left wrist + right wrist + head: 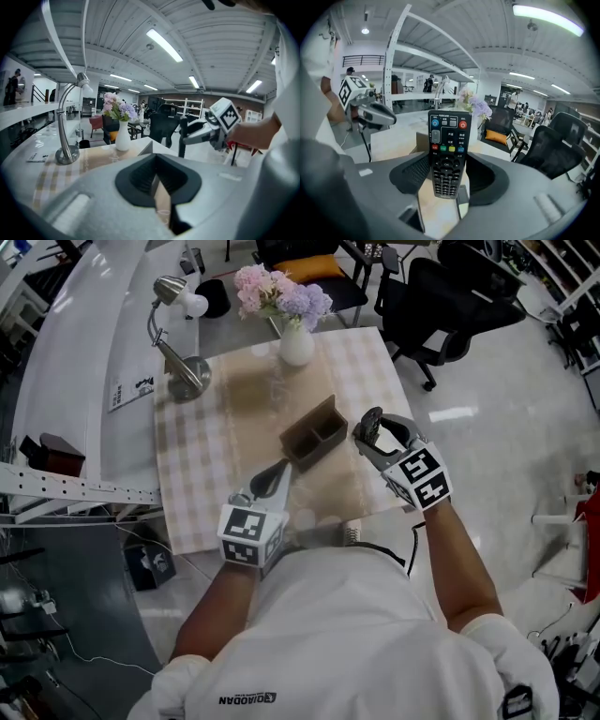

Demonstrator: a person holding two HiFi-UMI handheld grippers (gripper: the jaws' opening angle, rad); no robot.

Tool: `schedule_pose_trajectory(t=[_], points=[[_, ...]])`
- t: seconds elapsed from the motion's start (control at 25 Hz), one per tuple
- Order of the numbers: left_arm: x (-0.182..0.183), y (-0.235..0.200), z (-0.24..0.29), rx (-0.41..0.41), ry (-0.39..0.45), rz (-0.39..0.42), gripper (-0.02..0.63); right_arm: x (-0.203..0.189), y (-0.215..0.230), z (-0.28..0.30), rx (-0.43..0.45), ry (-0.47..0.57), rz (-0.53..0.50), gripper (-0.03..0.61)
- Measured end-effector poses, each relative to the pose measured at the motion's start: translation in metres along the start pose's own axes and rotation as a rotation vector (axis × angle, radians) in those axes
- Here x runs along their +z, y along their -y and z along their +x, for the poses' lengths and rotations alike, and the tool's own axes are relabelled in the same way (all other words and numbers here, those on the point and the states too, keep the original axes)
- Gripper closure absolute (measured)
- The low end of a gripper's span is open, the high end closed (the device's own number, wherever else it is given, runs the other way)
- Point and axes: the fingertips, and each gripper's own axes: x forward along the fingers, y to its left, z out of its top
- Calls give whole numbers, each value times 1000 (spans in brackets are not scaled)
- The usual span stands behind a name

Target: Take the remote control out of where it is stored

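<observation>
Right gripper view: remote (447,150) stands upright between the jaws, buttons facing the camera, jaws clamped on its lower half. Gripping low keeps the button end free and the body vertical, likely the way it sat in its slot. Right gripper (372,432) hangs over the table (202,484) close to its right edge, just beside the right end of the brown box (314,432). Remote looks clear of the box, so the take-out reads as basically done.

Left gripper (278,474) sits over the near edge, jaws together with nothing between them, tips aimed at the box's near side. Judged as standing by, or there to steady the box; not touching it as far as I can tell.

Box lies mid-table at an angle, two compartments, both look empty.

Table has a beige checked cloth. Lamp (178,371) is at the far left corner, vase of flowers (295,343) at the middle of the far edge.

Room: open office, pale shiny floor, black chairs (450,296) beyond the far right corner, white counter (84,352) along the left edge, strip lights overhead.
</observation>
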Motion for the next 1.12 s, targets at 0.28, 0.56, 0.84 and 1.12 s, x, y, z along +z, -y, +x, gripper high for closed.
schedule_pose_trajectory(t=[0.28,0.56,0.84,1.12], points=[[-1,9,7,-24,-8,6,611,-85,-13,-4,59,-292,-139,334],[0,14,9,-35,-11,6,611,-137,-20,3,107,-568,-245,334],[-2,15,4,-26,-9,-2,611,-138,-26,40,116,-602,-270,334],[-5,7,-4,0,-7,-14,611,-170,-27,66,121,-645,-273,339]])
